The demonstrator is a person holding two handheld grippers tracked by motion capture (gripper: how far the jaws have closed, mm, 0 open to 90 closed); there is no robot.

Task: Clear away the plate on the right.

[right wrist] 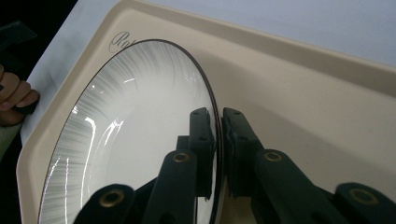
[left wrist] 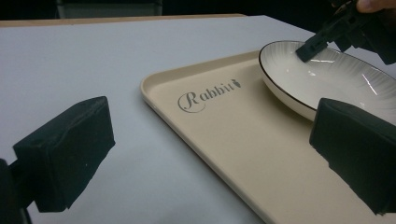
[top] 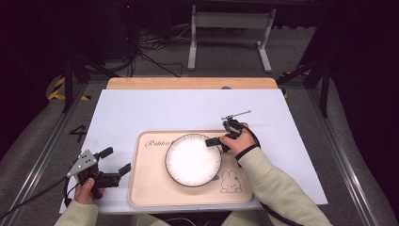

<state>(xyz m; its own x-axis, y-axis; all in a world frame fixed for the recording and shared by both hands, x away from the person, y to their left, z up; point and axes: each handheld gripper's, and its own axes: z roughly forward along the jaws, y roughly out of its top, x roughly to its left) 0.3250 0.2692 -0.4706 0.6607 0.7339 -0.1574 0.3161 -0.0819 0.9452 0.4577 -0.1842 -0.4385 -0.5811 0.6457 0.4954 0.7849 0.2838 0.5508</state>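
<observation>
Seen from above, a round white ceramic plate with a thin dark rim (top: pixel 193 159) sits on a beige rectangular plastic tray printed with a rabbit drawing and lettering (top: pixel 151 188), which lies on a white sheet covering the wooden table (top: pixel 188 110). The right gripper (top: pixel 212 141) reaches in from the plate's right edge, its jaws clamped on the rim. The left gripper (top: pixel 117 161) rests on the sheet just left of the tray, jaws spread with nothing between them. Beyond the table stand a white metal frame (top: pixel 230 21) and a tangle of dark cables (top: pixel 150 44) on the grey floor.

From the left gripper view, the two black padded fingers (left wrist: pixel 65 154) stand wide apart over sheet and tray; the near wall of the tray (left wrist: pixel 154 95) lies between this gripper and the plate (left wrist: pixel 336 79), where the right gripper (left wrist: pixel 310 46) pinches the far rim.

In the right gripper view, the jaws close on the plate's dark rim (right wrist: pixel 218 135), one inside the bowl, one outside over the tray (right wrist: pixel 327 107). The person's left hand (right wrist: pixel 14 95) shows at the far edge.
</observation>
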